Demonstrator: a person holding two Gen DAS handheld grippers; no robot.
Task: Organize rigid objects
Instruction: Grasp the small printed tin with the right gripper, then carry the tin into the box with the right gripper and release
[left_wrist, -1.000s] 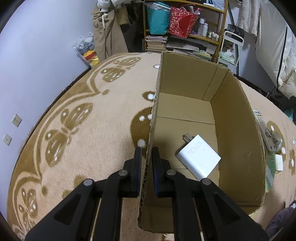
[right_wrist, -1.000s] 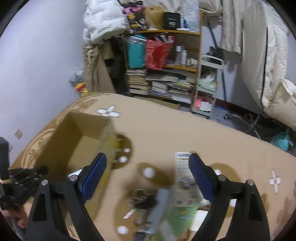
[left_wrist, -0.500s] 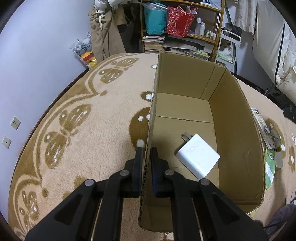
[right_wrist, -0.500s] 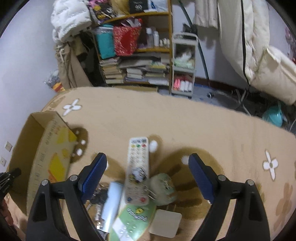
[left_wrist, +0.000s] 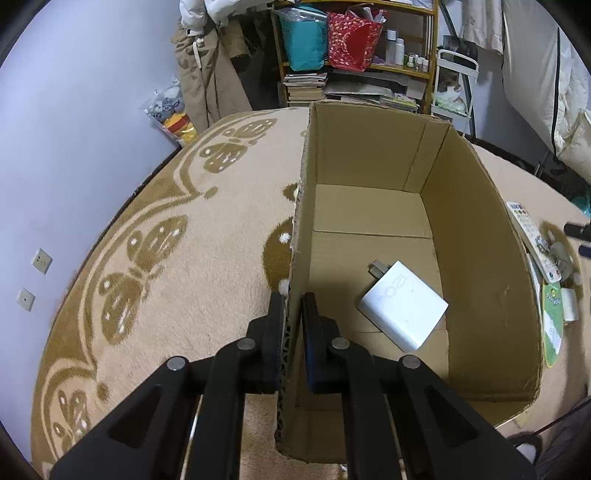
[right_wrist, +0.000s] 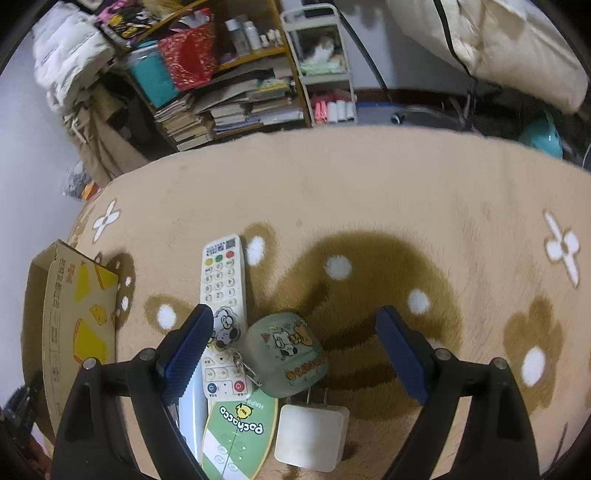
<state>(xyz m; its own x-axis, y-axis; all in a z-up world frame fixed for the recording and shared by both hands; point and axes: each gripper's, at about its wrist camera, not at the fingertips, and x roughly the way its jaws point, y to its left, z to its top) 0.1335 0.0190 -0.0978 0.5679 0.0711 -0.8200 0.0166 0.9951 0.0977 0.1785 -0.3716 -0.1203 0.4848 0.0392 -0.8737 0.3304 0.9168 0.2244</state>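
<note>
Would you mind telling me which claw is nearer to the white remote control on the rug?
Right. The right claw hangs open just over the white remote control, one finger beside it. The left claw is clamped on the cardboard box wall, across the box from it.

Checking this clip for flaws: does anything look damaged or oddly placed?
The cardboard box has a ragged, torn top edge on the wall pinched by the left hand-held gripper. A keychain lies across the white remote. Nothing spilled.
</note>
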